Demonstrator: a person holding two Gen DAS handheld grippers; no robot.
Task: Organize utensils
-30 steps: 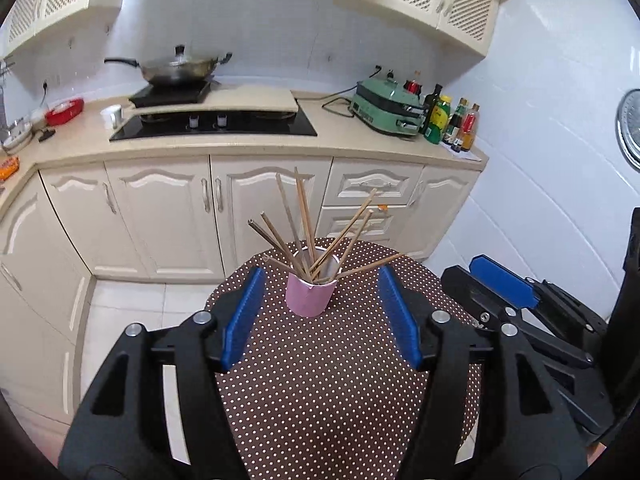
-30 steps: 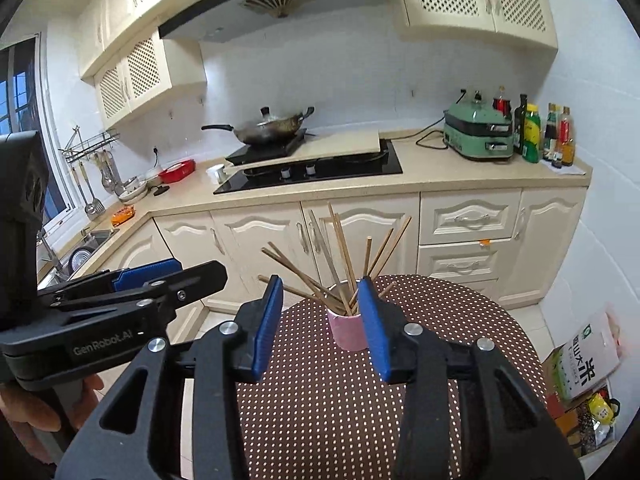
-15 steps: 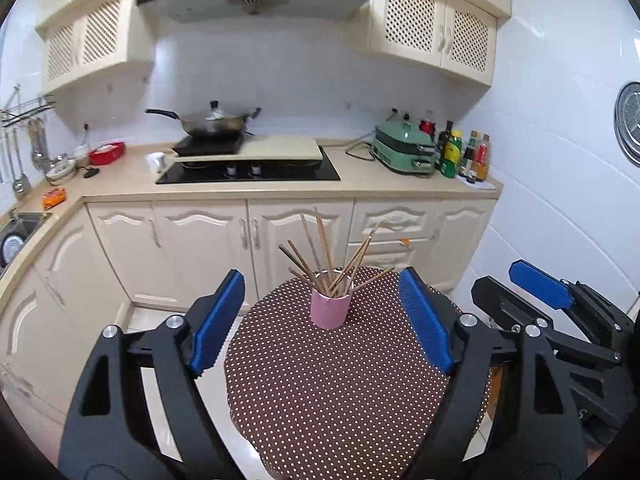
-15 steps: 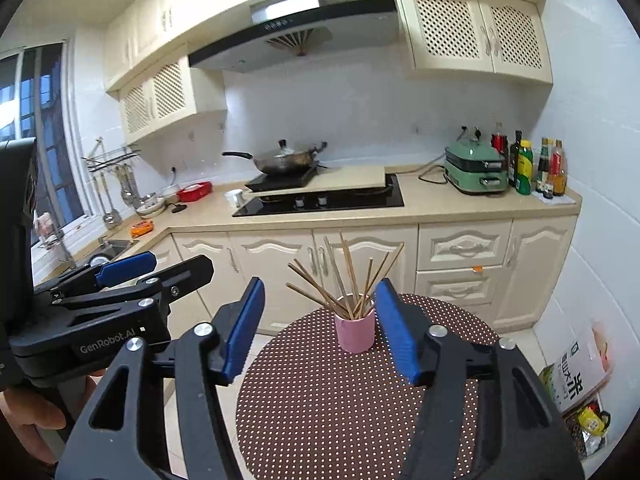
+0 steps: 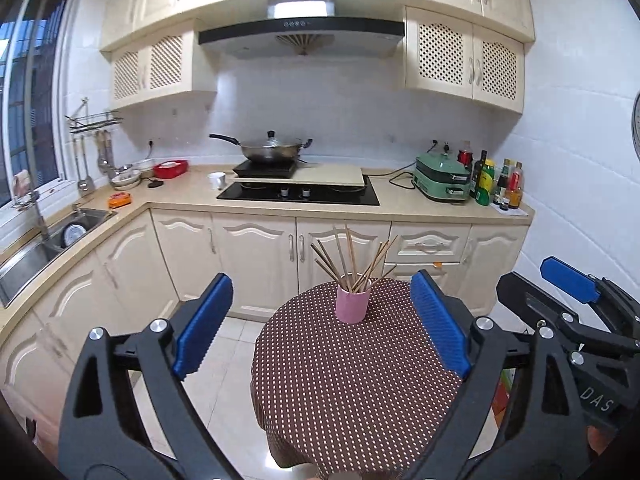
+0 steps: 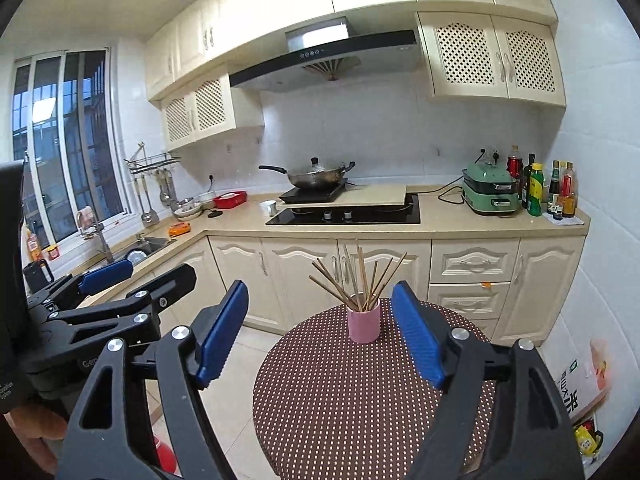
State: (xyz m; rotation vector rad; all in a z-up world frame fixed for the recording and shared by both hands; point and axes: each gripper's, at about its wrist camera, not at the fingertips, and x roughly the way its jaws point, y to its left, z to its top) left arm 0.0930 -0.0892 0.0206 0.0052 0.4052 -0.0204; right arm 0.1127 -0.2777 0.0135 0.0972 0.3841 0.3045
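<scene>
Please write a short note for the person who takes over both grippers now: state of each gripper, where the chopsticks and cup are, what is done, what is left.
Left gripper: open, empty; its jaws have just been opening.
Right gripper: open, empty; its jaws have just been opening too.
Both are pulled back from the round table with the dotted cloth.
Chopsticks: all standing fanned out in the pink cup, which is upright on the far part of the table.
Done: no loose chopsticks visible on the table.
Left: as far as I see, nothing; check outside the views.
</scene>
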